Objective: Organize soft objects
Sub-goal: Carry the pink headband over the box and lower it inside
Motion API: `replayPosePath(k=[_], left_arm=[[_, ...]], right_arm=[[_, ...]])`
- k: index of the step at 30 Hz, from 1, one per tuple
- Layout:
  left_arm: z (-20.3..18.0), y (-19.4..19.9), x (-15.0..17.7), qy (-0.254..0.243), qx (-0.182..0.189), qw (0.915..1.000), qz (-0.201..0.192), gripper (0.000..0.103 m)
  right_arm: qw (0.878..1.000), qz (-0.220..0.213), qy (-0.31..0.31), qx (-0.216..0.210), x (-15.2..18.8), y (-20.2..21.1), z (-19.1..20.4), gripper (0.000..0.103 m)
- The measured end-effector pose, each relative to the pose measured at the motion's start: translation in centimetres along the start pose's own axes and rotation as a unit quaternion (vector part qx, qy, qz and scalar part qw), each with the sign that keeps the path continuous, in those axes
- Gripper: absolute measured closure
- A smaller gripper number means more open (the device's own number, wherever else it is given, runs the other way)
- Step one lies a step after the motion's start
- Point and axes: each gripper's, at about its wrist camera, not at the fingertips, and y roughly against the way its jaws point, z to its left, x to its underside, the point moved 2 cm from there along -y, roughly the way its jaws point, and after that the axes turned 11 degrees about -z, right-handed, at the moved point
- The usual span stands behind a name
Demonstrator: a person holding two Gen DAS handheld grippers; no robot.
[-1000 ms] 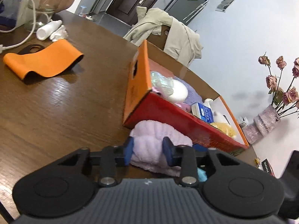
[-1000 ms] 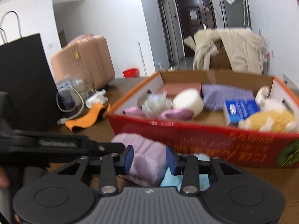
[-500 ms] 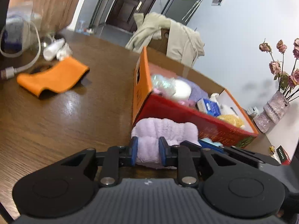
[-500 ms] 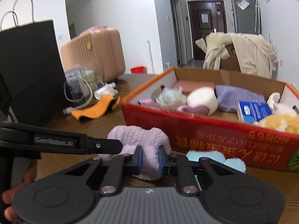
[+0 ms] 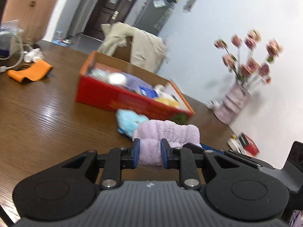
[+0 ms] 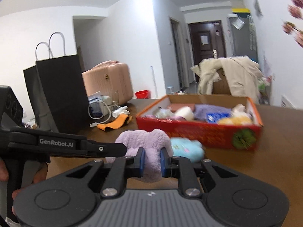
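Both grippers are shut on a fluffy lilac cloth (image 5: 166,132), held up above the brown table (image 5: 37,123). My left gripper (image 5: 150,156) pinches one end. My right gripper (image 6: 152,162) pinches the other end of the lilac cloth (image 6: 144,141). A light blue plush (image 5: 128,122) lies on the table just behind the cloth; it also shows in the right wrist view (image 6: 186,147). A red and orange cardboard box (image 5: 121,94) with several soft items stands beyond it, also in the right wrist view (image 6: 198,130).
An orange band (image 5: 30,71) lies at the far left by a white cable and small bottles. A vase of dried roses (image 5: 233,102) stands at the right table edge. A black paper bag (image 6: 56,94) stands left. A chair with a beige coat (image 6: 227,77) is behind the box.
Both grippers closed on the lilac cloth and lifted it up and back from the box. The blue plush beneath it is now uncovered on the table.
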Motion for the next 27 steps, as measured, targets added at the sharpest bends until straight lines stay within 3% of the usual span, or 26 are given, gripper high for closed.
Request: replayPosePath(k=[8, 12, 15, 21, 27], left_arm=[[-3.7, -2.0, 0.0, -0.034, 0.016, 0.9993, 0.002, 0.080], [-4.2, -4.4, -3.1, -0.060, 0.024, 0.9978, -0.017, 0.080], [-3.8, -7.9, -6.3, -0.065, 0.023, 0.9973, -0.023, 0.080], [-1.0, -16.5, -10.4, -0.062, -0.012, 0.9980, 0.009, 0.079], [2.3, -21.8, -9.7, -0.060, -0.041, 0.9959, 0.054, 0.079]], right_arm=[[0.999, -0.023, -0.018, 0.022, -0.5, 2.1, -2.7, 0.087], [0.999, -0.040, -0.004, 0.015, -3.5, -0.1, -4.0, 0.087], [0.999, -0.039, 0.000, 0.015, -6.3, -4.2, -6.0, 0.087], [0.998, 0.031, -0.042, 0.016, -9.1, -14.3, -10.2, 0.086], [0.991, 0.111, -0.066, 0.026, -7.2, -21.2, -12.8, 0.086]])
